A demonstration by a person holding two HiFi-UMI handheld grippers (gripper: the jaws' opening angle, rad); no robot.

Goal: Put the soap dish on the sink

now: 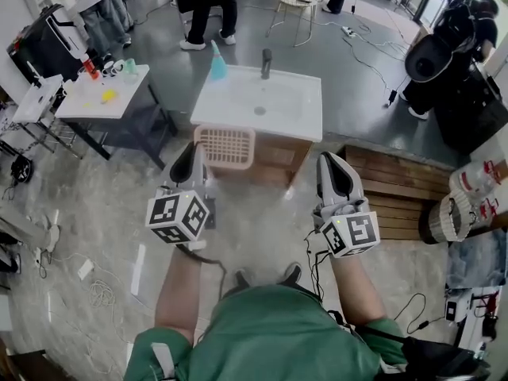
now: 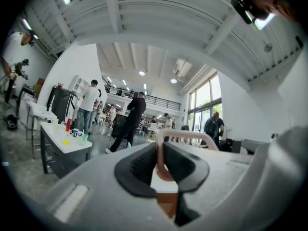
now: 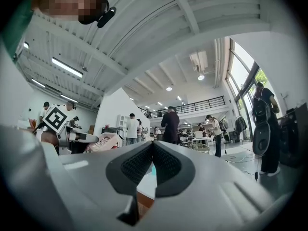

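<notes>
In the head view my left gripper [image 1: 195, 155] is shut on the near rim of a pink slotted soap dish [image 1: 226, 146], held in the air in front of the sink cabinet. The left gripper view shows the dish's pink rim [image 2: 185, 134] pinched between the black pads. The white sink [image 1: 260, 101] sits on a wooden cabinet, with a dark tap [image 1: 266, 62] and a blue bottle [image 1: 217, 63] at its back edge. My right gripper [image 1: 336, 173] is shut and holds nothing, level with the left one. In the right gripper view the pads [image 3: 153, 163] meet, and the soap dish [image 3: 105, 141] shows at left.
A white table [image 1: 103, 94] with cups and bottles stands left of the sink. A wooden pallet [image 1: 397, 182] and a wicker basket [image 1: 451, 217] lie to the right. Several people stand behind the sink. Cables run over the grey floor.
</notes>
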